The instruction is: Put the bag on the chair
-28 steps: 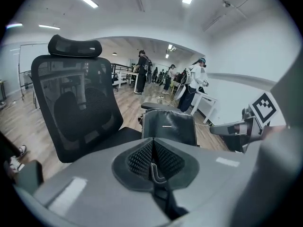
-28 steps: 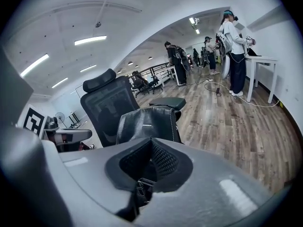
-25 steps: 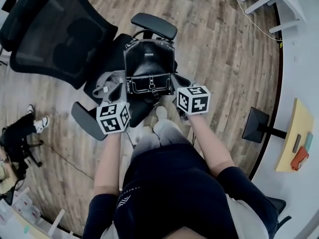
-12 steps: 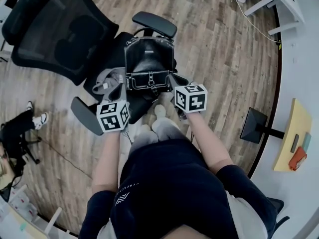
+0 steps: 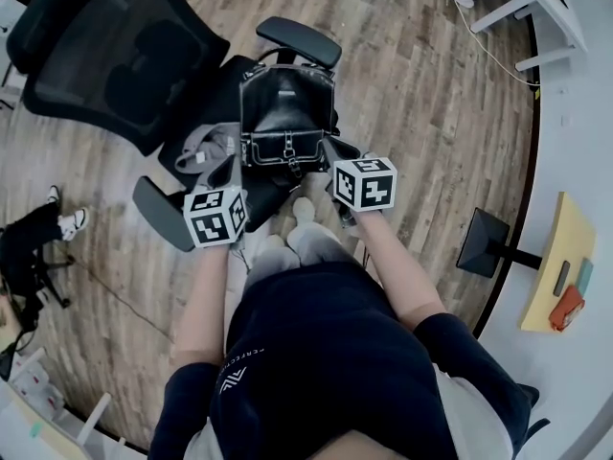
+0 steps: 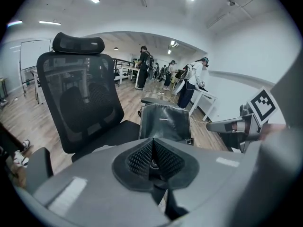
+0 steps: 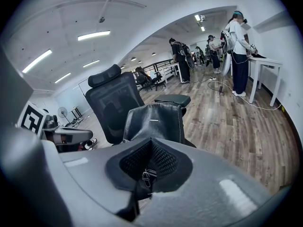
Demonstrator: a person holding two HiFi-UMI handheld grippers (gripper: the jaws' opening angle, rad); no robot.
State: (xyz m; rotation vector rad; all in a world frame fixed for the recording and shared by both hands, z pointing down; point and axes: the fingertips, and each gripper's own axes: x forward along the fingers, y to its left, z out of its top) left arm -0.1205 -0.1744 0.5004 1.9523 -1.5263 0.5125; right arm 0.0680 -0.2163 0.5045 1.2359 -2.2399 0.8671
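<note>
Head view: boxy black leather bag (image 5: 287,103) upright at front edge of mesh-backed chair (image 5: 96,56) seat; left gripper (image 5: 230,172), right gripper (image 5: 332,153) each clenched on thin strap (image 7: 143,176).

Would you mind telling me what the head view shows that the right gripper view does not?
Only the head view: the grey garment on the office chair's seat, the person's own arms, the yellow board. Only the right gripper view: the buckled strap pinched in the shut right tool, people at a white desk, ceiling lights. Both: the black leather bag, that mesh-backed chair, the wooden floor.
</note>
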